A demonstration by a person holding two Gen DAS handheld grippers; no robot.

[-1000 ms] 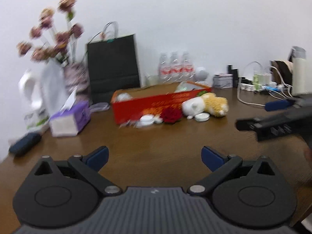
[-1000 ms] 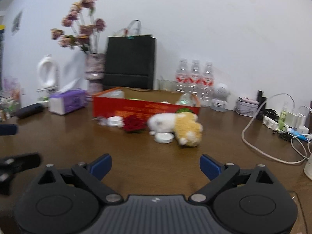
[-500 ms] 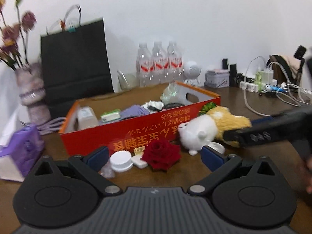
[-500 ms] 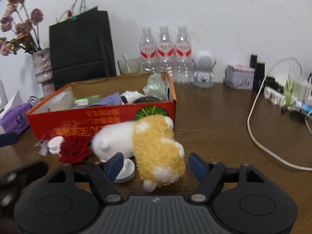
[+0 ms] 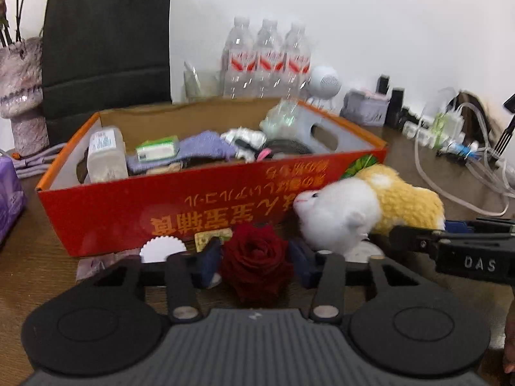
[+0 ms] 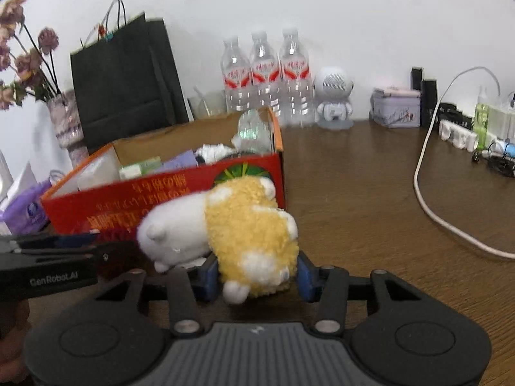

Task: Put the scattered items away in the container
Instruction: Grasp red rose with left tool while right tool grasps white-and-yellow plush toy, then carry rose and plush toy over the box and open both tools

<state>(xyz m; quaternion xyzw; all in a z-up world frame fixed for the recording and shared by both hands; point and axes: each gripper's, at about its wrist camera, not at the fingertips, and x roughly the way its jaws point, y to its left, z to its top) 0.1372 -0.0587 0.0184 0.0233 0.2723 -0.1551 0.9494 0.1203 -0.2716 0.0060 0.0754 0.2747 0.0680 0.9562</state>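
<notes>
My left gripper (image 5: 256,262) had just been closing, pads against the rose (image 5: 256,265), bloom facing up, low centre by the red box (image 5: 106,215). My right gripper (image 6: 256,273) closed likewise, squeezing the plush toy (image 6: 231,228); long axis ran left-right, head left. Its underside was hidden.

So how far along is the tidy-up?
Partly done: the red box already holds several items. In hand: the left tongs have just been closing around the red rose, the right tongs around the plush toy. Left: both of those, plus the white caps in front of the box.
</notes>
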